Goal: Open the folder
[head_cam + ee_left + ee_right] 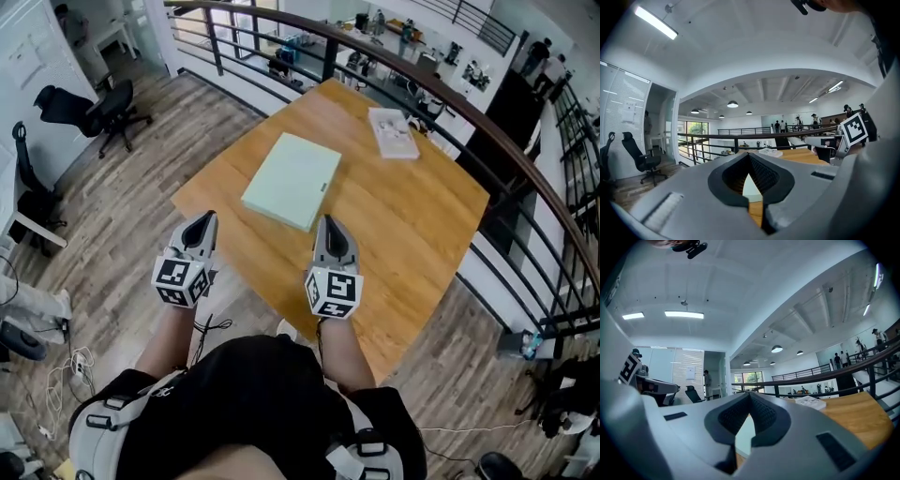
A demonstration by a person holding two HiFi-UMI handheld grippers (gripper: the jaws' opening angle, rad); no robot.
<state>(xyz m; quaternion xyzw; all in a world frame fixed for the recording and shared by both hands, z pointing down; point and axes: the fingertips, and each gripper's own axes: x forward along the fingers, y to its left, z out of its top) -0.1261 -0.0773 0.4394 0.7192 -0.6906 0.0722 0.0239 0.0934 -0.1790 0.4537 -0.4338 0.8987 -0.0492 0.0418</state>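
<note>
Held left gripper (202, 221) and right gripper (328, 225) at lower centre, both clenched shut and empty, just below closed green folder (292, 180) on wooden table (412, 225).

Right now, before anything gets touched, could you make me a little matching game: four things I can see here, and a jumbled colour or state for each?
1 folder
2 booklet
3 office chair
4 left gripper

A black
B jaws shut, empty
C pale green, lying closed
D white, at the far edge of the table

Pairs: 1-C, 2-D, 3-A, 4-B
</note>
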